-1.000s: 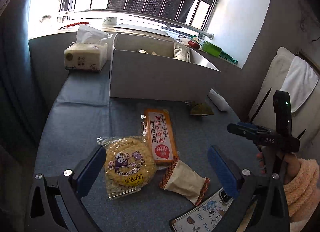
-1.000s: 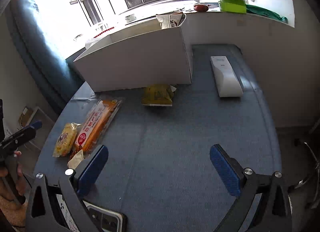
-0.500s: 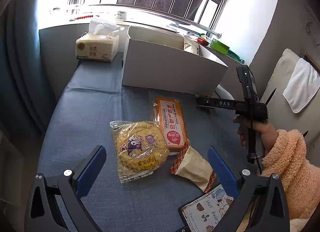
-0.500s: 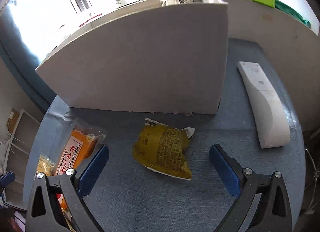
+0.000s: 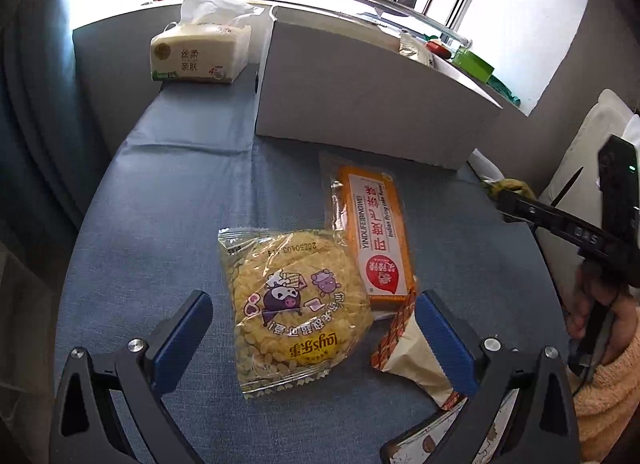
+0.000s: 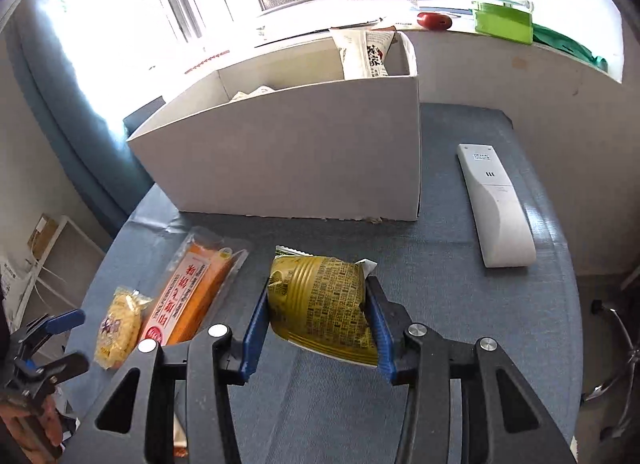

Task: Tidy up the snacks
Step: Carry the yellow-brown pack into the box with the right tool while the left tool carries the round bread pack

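Observation:
My right gripper (image 6: 318,300) is shut on a yellow-green snack packet (image 6: 322,306), held in front of the white cardboard box (image 6: 288,156), which has packets inside. My left gripper (image 5: 314,318) is open, its jaws on either side of a round yellow cracker packet (image 5: 294,306) on the blue table. An orange flatbread packet (image 5: 374,236) lies beside it and also shows in the right wrist view (image 6: 188,292). A beige packet with red ends (image 5: 412,360) lies by my left gripper's right finger. The right gripper shows at the right edge of the left wrist view (image 5: 496,190).
A tissue pack (image 5: 200,54) stands left of the box. A white remote (image 6: 494,204) lies right of the box. A phone in an illustrated case (image 5: 432,438) lies at the near table edge. The windowsill holds a green object (image 6: 502,22) and a red one (image 6: 434,20).
My right gripper moved in on the yellow-green packet, shut on it and lifted it off the table. My left gripper moved closer to the round cracker packet, still open.

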### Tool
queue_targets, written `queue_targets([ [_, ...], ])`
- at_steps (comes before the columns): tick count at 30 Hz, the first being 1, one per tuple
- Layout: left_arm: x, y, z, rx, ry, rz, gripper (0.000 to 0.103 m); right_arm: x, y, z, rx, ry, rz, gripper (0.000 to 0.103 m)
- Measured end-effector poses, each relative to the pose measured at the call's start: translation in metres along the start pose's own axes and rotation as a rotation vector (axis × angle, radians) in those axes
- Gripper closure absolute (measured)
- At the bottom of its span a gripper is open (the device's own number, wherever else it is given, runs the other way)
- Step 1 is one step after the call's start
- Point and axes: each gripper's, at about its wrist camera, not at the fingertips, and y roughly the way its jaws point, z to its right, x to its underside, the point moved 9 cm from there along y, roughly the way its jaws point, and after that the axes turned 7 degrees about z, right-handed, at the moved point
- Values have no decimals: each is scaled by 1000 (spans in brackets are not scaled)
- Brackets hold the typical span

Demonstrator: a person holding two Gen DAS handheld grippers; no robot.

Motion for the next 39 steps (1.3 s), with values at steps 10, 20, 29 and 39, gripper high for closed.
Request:
queue_targets([
  [10,2,17,-4,-41,42,-15,24,25,-55,-28,-1,-59,35,53],
  [20,-45,-29,4,43,41,166,24,12,-58,-34,-53,-38,47,53],
  [29,-178,-37,43,101,140,362,24,-95,-42,-42,-112,-63,163,53],
  [39,-281,31,52,54,131,337,23,-188,24,-25,-56,-25,142,53],
])
